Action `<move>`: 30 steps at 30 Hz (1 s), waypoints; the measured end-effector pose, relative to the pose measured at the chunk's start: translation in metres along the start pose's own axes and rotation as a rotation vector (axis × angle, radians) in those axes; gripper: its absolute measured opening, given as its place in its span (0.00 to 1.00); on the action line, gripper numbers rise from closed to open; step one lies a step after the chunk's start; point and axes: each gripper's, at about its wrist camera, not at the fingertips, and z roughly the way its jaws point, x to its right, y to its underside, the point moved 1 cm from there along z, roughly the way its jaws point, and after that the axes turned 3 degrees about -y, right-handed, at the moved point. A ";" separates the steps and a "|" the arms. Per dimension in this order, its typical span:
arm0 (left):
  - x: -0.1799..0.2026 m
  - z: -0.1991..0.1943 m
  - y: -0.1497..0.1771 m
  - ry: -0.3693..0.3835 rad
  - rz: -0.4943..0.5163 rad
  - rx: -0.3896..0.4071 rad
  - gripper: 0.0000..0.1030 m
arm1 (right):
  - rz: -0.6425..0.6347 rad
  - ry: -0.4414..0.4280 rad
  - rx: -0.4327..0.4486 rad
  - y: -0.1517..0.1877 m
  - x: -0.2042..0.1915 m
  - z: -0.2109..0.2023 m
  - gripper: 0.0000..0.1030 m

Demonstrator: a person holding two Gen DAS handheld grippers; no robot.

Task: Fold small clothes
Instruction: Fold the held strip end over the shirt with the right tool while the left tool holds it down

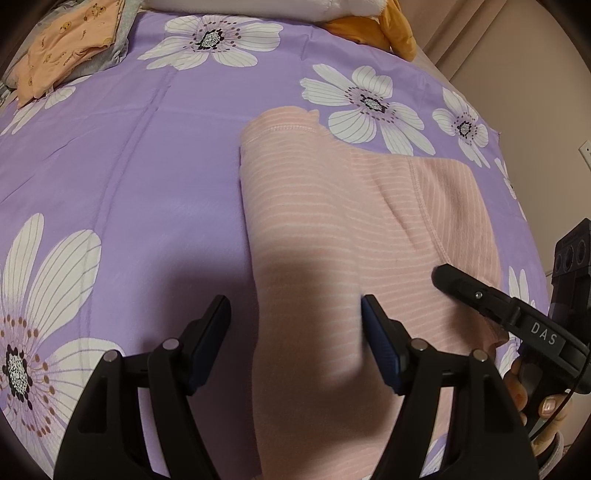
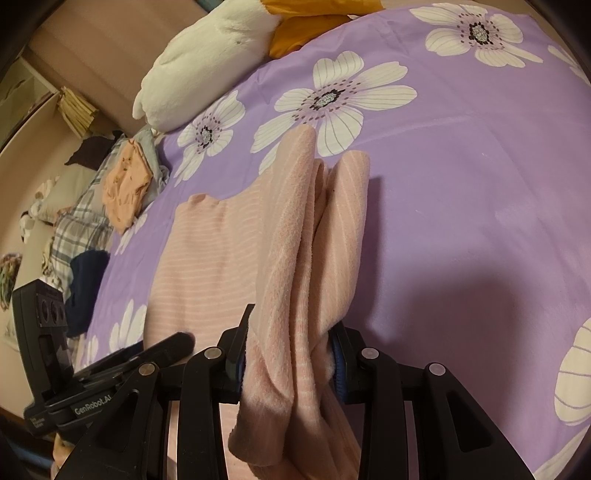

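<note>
**Around the bed**

A purple bedsheet (image 1: 155, 177) printed with large white flowers covers the bed. In the right wrist view, a white plush pillow (image 2: 207, 62) lies at 11 o'clock, an orange cloth (image 2: 306, 31) at 12, a plaid blanket (image 2: 81, 218) at 9, and stacked books (image 2: 75, 110) at 10.

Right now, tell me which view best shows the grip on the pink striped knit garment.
The right wrist view: the right gripper is shut on a bunched fold of the pink striped knit garment. The left wrist view shows the garment lying flat and only one finger from the side.
</note>
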 end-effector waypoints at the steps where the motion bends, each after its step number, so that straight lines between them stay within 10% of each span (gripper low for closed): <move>1: -0.002 0.000 0.001 0.000 -0.001 0.000 0.71 | 0.000 0.001 0.000 0.000 -0.001 0.000 0.32; 30: -0.008 -0.006 0.006 -0.009 0.000 0.002 0.72 | 0.007 -0.003 0.003 0.001 0.002 -0.001 0.33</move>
